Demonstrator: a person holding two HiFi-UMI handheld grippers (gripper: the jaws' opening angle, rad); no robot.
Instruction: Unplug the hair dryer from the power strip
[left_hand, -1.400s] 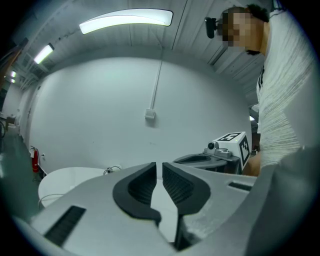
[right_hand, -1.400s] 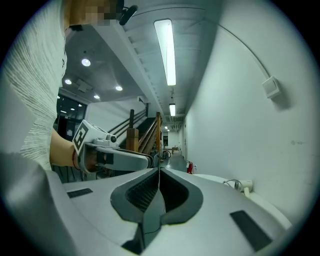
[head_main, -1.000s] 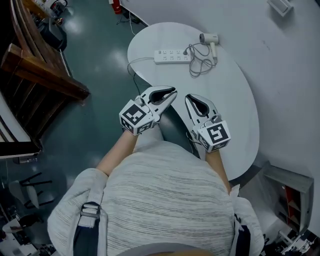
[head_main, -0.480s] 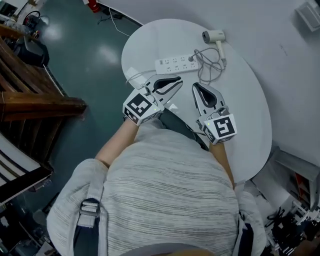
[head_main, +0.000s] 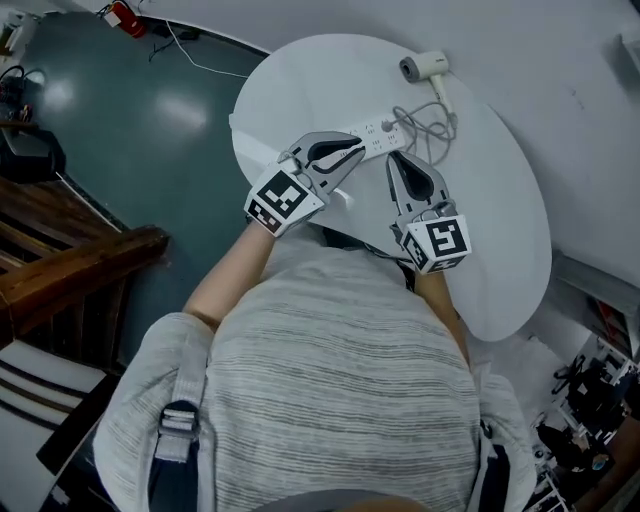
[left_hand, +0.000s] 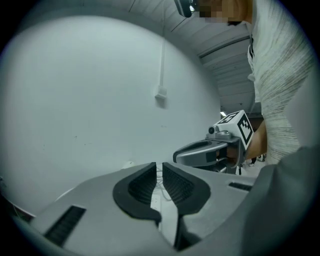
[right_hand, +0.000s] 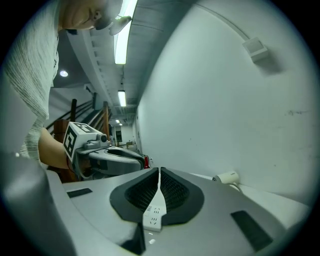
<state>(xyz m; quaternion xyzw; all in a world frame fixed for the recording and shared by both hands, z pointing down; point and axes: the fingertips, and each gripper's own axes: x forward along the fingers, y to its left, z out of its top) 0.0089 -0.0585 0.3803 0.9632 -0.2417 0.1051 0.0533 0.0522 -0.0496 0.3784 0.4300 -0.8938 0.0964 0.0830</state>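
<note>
Both claws hang over the near part of the white worktop (head_main: 500, 210), and neither holds anything. The left claw (head_main: 350, 153) has its jaws nearly together with nothing between them. The right claw (head_main: 398, 160) is closed in the same way; the strip that shows in its narrow slit lies further away and is not gripped. The power strip (head_main: 372, 135) lies just beyond the two tips, and the hair dryer (head_main: 424, 68) lies behind it, near the wall. Its cord (head_main: 428, 122) makes loose loops between them. The plug (head_main: 388, 125) seems to sit at the right end of the strip, but it is too small for us to be sure of the socket.

We see several risks. A claw with closed jaws would only push the plug, so the jaws must open first. The strip looks light and lies free; if the other claw does not press it down, we think it will lift or slide with the plug. A grip on the cord instead of the plug body could strain the cord or drag the dryer. The loops may also catch a tip.
</note>
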